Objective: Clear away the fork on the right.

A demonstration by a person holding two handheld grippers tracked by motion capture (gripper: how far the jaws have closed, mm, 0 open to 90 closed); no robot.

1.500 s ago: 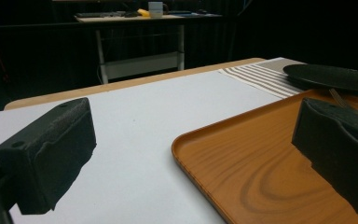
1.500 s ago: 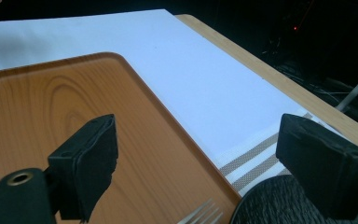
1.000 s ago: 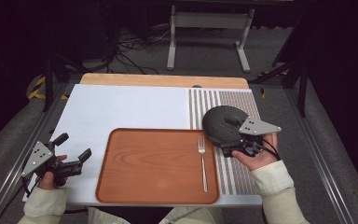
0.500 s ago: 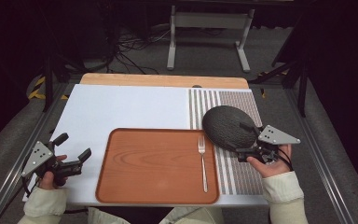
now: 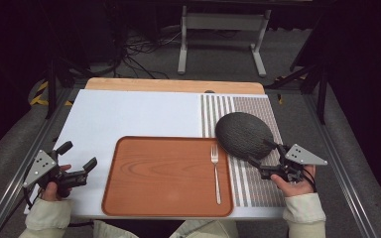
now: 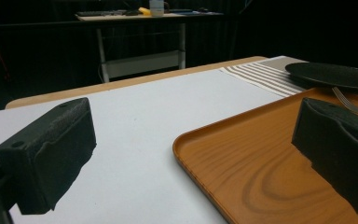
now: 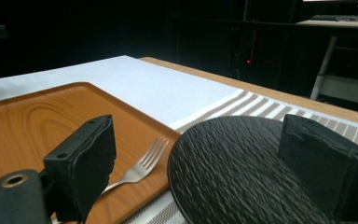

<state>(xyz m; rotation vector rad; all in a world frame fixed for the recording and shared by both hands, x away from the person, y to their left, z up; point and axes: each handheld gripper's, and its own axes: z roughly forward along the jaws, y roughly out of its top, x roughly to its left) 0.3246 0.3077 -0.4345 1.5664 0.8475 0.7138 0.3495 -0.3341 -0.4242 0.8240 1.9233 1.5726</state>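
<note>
A dark textured round plate [image 5: 243, 135] lies flat on a striped placemat [image 5: 265, 191], its left edge at the right rim of a brown wooden tray [image 5: 163, 173]. A silver fork [image 5: 216, 171] lies inside the tray along its right side. My right gripper [image 5: 259, 152] is open just off the plate's near-right edge, holding nothing. In the right gripper view the plate [image 7: 233, 163] and fork [image 7: 140, 170] show between the spread jaws. My left gripper [image 5: 79, 154] is open and holds nothing, left of the tray [image 6: 261, 172] over the white mat.
A white mat [image 5: 129, 114] covers the left and middle of the table, with a wooden strip [image 5: 173, 85] along the far edge. Metal rails run down both table sides. A metal stand [image 5: 221, 22] and cables sit on the floor beyond.
My right gripper has let go of the plate and drawn back to the right, toward the person. The plate now lies still on the placemat. The left gripper has not moved.
</note>
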